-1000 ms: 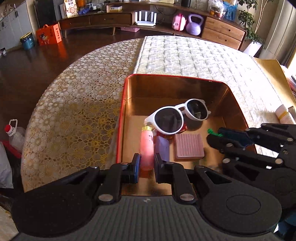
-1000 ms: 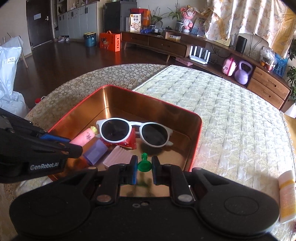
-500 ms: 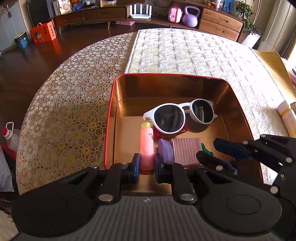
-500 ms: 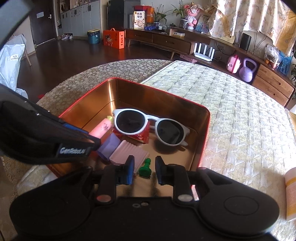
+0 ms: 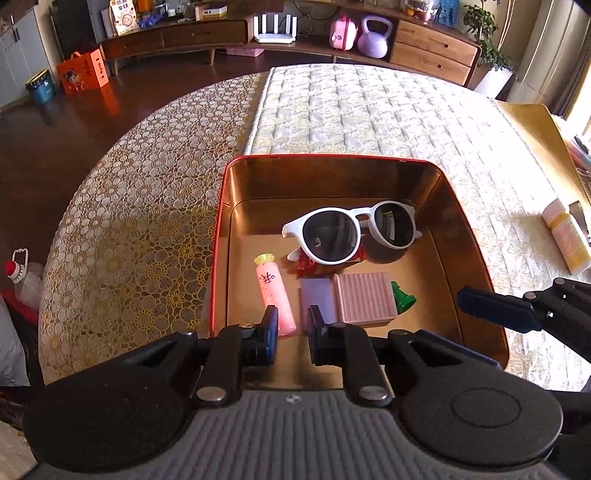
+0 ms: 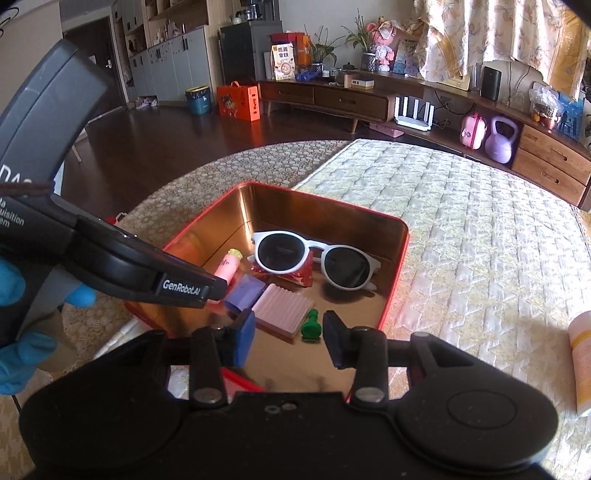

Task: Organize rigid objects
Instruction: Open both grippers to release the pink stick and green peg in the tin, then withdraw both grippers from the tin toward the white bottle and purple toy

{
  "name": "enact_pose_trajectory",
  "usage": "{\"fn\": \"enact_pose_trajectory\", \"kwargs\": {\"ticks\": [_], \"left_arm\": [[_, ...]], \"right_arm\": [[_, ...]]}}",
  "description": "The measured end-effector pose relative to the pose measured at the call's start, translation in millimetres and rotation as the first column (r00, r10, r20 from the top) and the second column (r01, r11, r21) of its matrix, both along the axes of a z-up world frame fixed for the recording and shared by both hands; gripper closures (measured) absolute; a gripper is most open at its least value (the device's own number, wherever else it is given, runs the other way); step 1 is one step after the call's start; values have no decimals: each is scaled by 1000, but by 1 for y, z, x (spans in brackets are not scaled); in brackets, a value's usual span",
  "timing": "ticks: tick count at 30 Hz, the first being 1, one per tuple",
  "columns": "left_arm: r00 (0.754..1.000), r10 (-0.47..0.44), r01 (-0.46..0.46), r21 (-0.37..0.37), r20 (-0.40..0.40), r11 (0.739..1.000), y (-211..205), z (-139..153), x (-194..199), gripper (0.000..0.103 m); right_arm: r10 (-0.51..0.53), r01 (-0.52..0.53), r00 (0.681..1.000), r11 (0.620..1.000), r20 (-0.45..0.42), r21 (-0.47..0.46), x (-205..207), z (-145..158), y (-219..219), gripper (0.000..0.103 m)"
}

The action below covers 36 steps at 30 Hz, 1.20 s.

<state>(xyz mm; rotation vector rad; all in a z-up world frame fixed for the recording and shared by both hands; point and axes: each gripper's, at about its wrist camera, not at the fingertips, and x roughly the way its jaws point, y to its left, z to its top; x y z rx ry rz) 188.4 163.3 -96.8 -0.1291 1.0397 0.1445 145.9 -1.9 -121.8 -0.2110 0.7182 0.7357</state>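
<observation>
A red tin (image 5: 218, 236) with a gold inside sits on the table; it also shows in the right wrist view (image 6: 397, 266). In it lie white sunglasses (image 5: 351, 232) (image 6: 314, 258), a red packet (image 5: 310, 264), a pink tube (image 5: 275, 295) (image 6: 229, 267), a purple block (image 5: 316, 299) (image 6: 245, 291), a pink ribbed block (image 5: 364, 297) (image 6: 282, 308) and a green piece (image 5: 402, 297) (image 6: 310, 326). My left gripper (image 5: 291, 336) hovers above the tin's near edge, jaws narrowly apart and empty. My right gripper (image 6: 290, 341) is open and empty above the tin, with the green piece lying below it.
A cream and yellow tube (image 5: 565, 236) (image 6: 581, 369) lies on the quilted cloth to the right of the tin. The lace-covered table edge (image 5: 92, 206) curves off at the left. A sideboard (image 5: 221, 33) stands across the room.
My right gripper has opened and let go of the green piece, which now lies in the tin. Both grippers have drawn back and up from the tin.
</observation>
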Motion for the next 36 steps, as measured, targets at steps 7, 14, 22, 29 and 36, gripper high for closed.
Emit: {"fn": "enact_pose_trajectory", "kwargs": {"ticks": [7,14,22,29,36], "left_arm": [[999,-24,24,-4,38,1000,-10,14,-17,87],[995,-51,51,-5,85,999,-25,32,-36,86],[985,-69,71,-3,157,997,-45,52,-58,46],[975,-94,96,1,203,995,-71,62,-70,33],[965,-150,155,-7,213,988,-108,63,-69,33]], "right_arm": [[-8,8,1000,999,3,44,-15,12,-17,59],[-32,31,999,994,9,105,-31,25,-38,55],[-61,53,997,986,47,159,-53,39,-69,46],[-109,93,992,976,68,195,-67,47,-100,39],[-191,172,979,962,75,210,-72,47,-142,28]]}}
